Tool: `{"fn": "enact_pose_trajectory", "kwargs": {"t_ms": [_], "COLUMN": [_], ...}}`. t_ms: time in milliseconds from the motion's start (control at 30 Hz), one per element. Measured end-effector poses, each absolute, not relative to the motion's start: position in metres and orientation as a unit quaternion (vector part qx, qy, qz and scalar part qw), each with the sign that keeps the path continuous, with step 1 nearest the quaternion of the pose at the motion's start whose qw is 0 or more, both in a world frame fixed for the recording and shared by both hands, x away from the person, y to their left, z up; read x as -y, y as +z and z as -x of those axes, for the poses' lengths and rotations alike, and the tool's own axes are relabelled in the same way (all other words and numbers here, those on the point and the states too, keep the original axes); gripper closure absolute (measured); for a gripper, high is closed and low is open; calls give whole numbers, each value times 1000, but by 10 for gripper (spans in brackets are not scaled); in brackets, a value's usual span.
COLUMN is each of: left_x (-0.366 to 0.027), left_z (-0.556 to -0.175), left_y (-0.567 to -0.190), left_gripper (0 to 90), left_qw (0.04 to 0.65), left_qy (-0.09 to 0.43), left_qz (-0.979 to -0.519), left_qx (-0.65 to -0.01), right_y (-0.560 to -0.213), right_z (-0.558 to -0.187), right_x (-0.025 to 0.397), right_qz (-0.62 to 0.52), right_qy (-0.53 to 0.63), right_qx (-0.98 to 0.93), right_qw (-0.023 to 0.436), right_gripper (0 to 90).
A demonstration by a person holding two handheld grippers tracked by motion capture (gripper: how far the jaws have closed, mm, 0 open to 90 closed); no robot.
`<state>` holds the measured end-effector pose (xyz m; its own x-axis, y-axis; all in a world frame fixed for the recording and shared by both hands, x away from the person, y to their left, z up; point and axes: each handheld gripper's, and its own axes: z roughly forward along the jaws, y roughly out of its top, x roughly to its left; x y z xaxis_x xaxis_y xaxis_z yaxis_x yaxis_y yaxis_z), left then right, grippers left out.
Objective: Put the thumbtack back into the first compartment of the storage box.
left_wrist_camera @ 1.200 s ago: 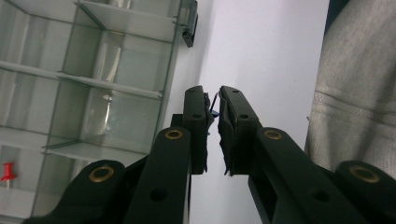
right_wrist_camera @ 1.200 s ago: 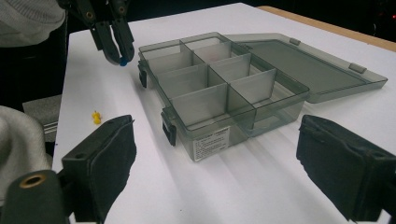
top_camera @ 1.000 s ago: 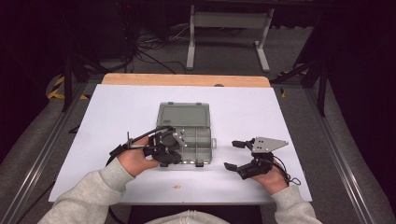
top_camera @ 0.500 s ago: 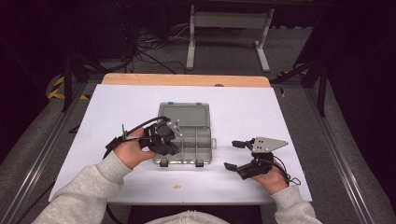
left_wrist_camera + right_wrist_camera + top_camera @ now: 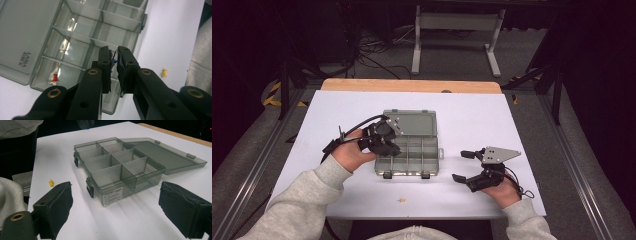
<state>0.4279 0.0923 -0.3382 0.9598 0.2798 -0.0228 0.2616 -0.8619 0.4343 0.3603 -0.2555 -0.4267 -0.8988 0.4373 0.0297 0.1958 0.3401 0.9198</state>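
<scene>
A clear grey compartment box (image 5: 427,150) lies mid-table with its lid (image 5: 412,122) folded open at the far side. My left gripper (image 5: 389,142) hovers over the box's left compartments. In the left gripper view its jaws (image 5: 113,50) are shut on a small blue pushpin (image 5: 114,60). A red pushpin (image 5: 55,78) lies in one compartment. A yellow pushpin (image 5: 401,200) sits on the table in front of the box. My right gripper (image 5: 458,165) rests open on the table to the right of the box, with nothing between its fingers (image 5: 58,202).
The white table top (image 5: 472,115) ends in a wooden strip (image 5: 412,85) at the far edge. Metal rails run along both sides. From the right gripper view, the yellow pushpin (image 5: 51,182) lies left of the box (image 5: 117,170).
My left gripper has moved from the box's front left corner up and over its compartments. The right gripper has stayed put.
</scene>
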Motion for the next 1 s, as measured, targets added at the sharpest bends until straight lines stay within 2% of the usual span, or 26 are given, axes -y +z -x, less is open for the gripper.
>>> {"fn": "enact_pose_trajectory", "kwargs": {"t_ms": [1000], "left_x": [-108], "left_z": [-471], "left_y": [-334], "left_gripper": [816], "left_qw": [245], "left_qy": [32], "left_qz": [-947], "left_qx": [-205], "right_y": [-428], "right_z": [-361], "right_x": [256], "right_qz": [-195], "right_qy": [541], "right_qx": [-811], "right_qw": [107], "right_gripper": [122]}}
